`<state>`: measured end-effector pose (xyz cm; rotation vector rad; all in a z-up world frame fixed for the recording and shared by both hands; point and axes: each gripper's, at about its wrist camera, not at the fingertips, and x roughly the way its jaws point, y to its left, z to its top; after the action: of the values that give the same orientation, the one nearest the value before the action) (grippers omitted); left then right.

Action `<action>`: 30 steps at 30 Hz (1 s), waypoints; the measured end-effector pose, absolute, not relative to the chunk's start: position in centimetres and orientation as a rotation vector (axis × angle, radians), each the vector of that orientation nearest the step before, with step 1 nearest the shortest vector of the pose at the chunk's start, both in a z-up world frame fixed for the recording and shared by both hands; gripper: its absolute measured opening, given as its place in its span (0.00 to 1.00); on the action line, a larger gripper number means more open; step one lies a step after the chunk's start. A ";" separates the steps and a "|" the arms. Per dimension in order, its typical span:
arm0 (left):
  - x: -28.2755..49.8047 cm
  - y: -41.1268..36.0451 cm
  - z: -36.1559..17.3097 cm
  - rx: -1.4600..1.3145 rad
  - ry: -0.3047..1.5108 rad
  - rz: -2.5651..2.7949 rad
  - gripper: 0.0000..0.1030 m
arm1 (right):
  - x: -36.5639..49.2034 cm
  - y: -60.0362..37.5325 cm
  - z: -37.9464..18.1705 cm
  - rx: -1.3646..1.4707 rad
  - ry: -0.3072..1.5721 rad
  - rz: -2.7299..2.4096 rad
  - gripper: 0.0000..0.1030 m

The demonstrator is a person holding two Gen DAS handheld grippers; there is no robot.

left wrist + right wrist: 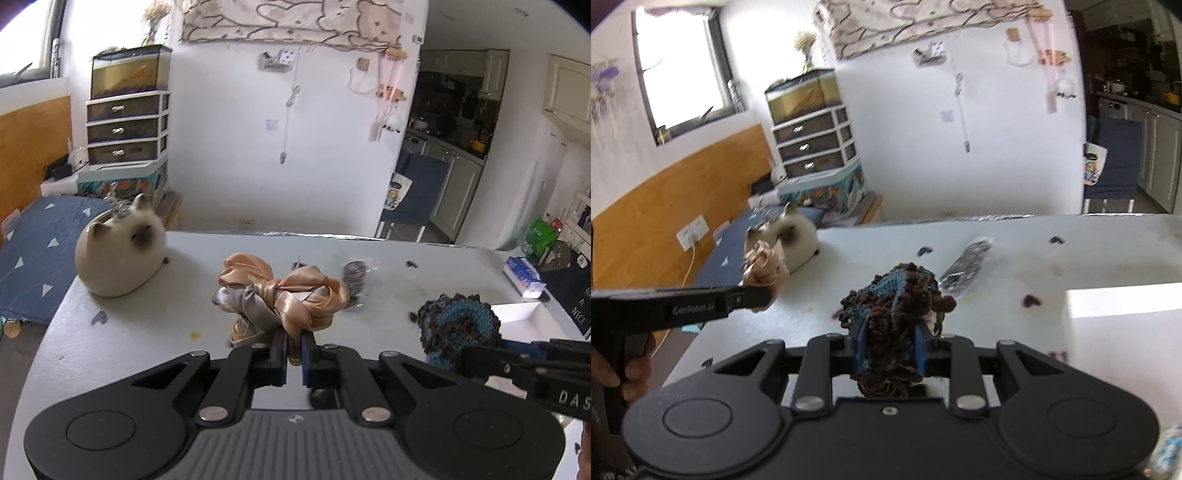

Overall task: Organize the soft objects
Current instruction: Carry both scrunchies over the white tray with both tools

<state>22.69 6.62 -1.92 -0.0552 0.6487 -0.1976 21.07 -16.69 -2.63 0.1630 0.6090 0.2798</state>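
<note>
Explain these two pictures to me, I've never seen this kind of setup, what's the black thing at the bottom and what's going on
There is no robot here: a person holds a hand-held gripper in each hand, and each picture comes from a camera on one gripper, looking forward along its jaws. The black shape at the bottom is the gripper itself.

In the left wrist view, the left gripper is shut on a peach and grey satin scrunchie. In the right wrist view, the right gripper is shut on a blue and brown crocheted piece. Each gripper also shows from the side in the other's picture.

On the white table sit a cat figure and a small dark wrapped item, too blurred to name.
</note>
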 end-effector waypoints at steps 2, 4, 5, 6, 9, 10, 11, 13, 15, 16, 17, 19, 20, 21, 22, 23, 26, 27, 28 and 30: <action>22.2 5.1 -1.6 -0.056 0.643 -0.204 0.07 | 20.7 -18.3 -2.3 0.172 0.597 0.271 0.26; 21.9 3.4 -1.3 -0.060 0.641 -0.210 0.07 | 20.3 -20.4 -2.0 0.185 0.587 0.261 0.26; 21.7 2.5 -1.2 -0.060 0.641 -0.214 0.07 | 20.1 -21.6 -1.9 0.192 0.584 0.255 0.26; 21.5 1.4 -1.1 -0.061 0.641 -0.218 0.07 | 20.0 -22.7 -1.8 0.196 0.584 0.250 0.26; 21.1 -1.7 -0.8 -0.065 0.641 -0.230 0.07 | 19.5 -25.9 -1.6 0.204 0.581 0.241 0.26; 21.0 -2.8 -0.7 -0.066 0.639 -0.235 0.07 | 19.4 -26.8 -1.5 0.202 0.580 0.240 0.26; 21.0 -3.9 -0.6 -0.066 0.637 -0.239 0.07 | 19.3 -27.9 -1.4 0.201 0.579 0.240 0.26; 20.9 -6.2 -0.5 -0.070 0.635 -0.248 0.07 | 19.2 -29.9 -1.2 0.200 0.578 0.238 0.26; 20.8 -8.5 -0.4 -0.071 0.631 -0.260 0.07 | 19.1 -32.0 -1.1 0.197 0.575 0.238 0.26; 20.7 -9.6 -0.4 -0.069 0.629 -0.265 0.07 | 19.1 -32.9 -1.0 0.196 0.574 0.237 0.26; 20.7 -10.8 -0.4 -0.069 0.628 -0.270 0.07 | 19.1 -33.8 -1.0 0.195 0.573 0.237 0.26; 20.8 -12.8 -0.5 -0.068 0.628 -0.276 0.07 | 19.2 -35.8 -1.1 0.195 0.574 0.236 0.26; 20.9 -13.8 -0.6 -0.068 0.628 -0.278 0.07 | 19.3 -36.6 -1.1 0.193 0.575 0.236 0.26; 20.9 -14.8 -0.7 -0.068 0.630 -0.280 0.07 | 19.3 -37.5 -1.1 0.192 0.575 0.237 0.26; 20.9 -15.6 -0.8 -0.069 0.631 -0.283 0.07 | 19.5 -38.2 -1.2 0.191 0.576 0.237 0.26; 21.0 -16.4 -0.9 -0.069 0.633 -0.285 0.07 | 19.6 -38.9 -1.2 0.191 0.578 0.236 0.26; 21.3 -18.5 -1.3 -0.070 0.648 -0.293 0.07 | 20.0 -40.6 -1.4 0.191 0.584 0.234 0.26; 21.4 -19.1 -1.5 -0.071 0.655 -0.297 0.07 | 20.1 -41.2 -1.4 0.192 0.586 0.234 0.26; 21.5 -19.6 -1.7 -0.071 0.663 -0.301 0.07 | 20.2 -41.8 -1.5 0.194 0.588 0.233 0.26; 21.9 -20.7 -2.2 -0.068 0.684 -0.312 0.07 | 20.4 -42.8 -1.7 0.198 0.592 0.230 0.26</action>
<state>21.89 -20.66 -2.15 -0.0680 0.6841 -0.3119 20.40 -42.76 -1.66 0.1985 0.5920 0.2297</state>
